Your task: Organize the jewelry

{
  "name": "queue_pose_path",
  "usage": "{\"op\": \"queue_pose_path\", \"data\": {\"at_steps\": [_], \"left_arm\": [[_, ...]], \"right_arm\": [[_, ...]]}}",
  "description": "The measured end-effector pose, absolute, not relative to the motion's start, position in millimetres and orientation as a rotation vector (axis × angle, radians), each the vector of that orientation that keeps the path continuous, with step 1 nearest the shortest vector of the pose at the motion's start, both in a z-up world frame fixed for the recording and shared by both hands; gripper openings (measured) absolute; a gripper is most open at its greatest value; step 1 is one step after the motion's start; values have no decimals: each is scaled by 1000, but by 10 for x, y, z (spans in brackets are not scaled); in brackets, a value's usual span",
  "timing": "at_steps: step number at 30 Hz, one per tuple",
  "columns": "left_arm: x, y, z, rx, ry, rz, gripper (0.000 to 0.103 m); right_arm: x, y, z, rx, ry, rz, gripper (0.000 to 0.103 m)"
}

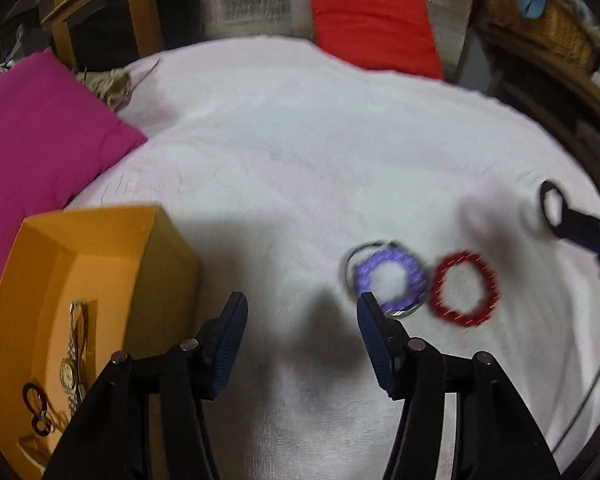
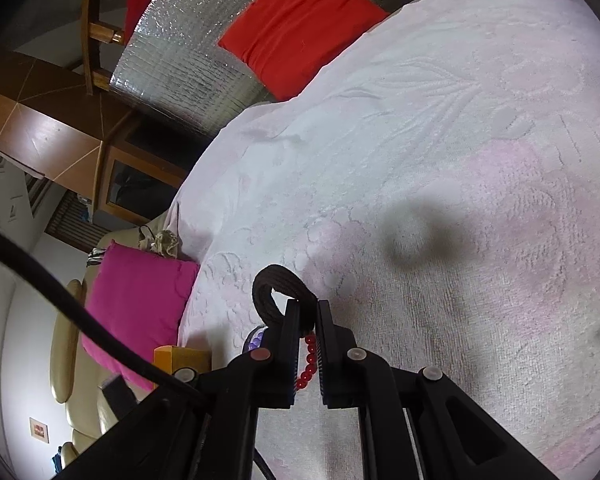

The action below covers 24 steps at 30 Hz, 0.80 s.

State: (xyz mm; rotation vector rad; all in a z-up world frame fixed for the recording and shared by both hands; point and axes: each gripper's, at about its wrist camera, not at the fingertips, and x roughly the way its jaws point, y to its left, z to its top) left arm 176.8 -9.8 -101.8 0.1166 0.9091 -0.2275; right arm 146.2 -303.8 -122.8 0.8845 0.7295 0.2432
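Hovering over the white cover (image 1: 300, 168), the left claw (image 1: 302, 312) stands wide with nothing between its pads. Only shadowed cloth lies under the gap. Just to that claw's left sits the orange box (image 1: 172, 264), touching or nearly touching the left finger's outer side; inside it lie a watch (image 1: 69, 372) and a dark figure-eight piece (image 1: 36, 408). Just ahead of the right finger, partly hidden by its tip, is the purple bracelet (image 1: 388, 276), with a thin metal ring (image 1: 350, 268) lying around or under it; which of the two cannot be told through the blur. Beside the purple one, further to the right, lies the red bracelet (image 1: 464, 290), close by but apparently not touching it. Beyond that, far right of the left claw, the right claw (image 1: 556, 220) holds a dark band (image 1: 550, 198) above the cloth.

From its own camera the right claw (image 2: 309, 316) is pinched narrow on that band (image 2: 278, 292), which loops up and to the left from the pads. Red beads (image 2: 309, 360) show through the slit below it, purple ones (image 2: 256, 340) just left of the left finger, and the box corner (image 2: 180, 360) further left.

By my reading, the step in hand is picking up the next loose piece for the box, most likely the purple bracelet. That calls for shifting the left claw right and forward so one finger goes inside the bead loop and one outside, then lowering to the cloth and closing. The thin ring may come up too or snag. The dark band must also reach the box, to the left.
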Motion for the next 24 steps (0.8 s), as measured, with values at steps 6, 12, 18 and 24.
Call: {"op": "queue_pose_path", "data": {"at_steps": [6, 12, 18, 24], "left_arm": [[1817, -267, -1054, 158, 904, -246, 58], [1741, -435, -1060, 220, 897, -234, 58], [1864, -408, -1187, 212, 948, -155, 58], [1895, -378, -1216, 286, 957, -62, 38]], "right_arm": [[1469, -3030, -1257, 889, 739, 238, 9], [1454, -3117, -1257, 895, 735, 232, 9], [1449, -3180, -1294, 887, 761, 218, 9], [1433, -3232, -1318, 894, 767, 194, 9]]}}
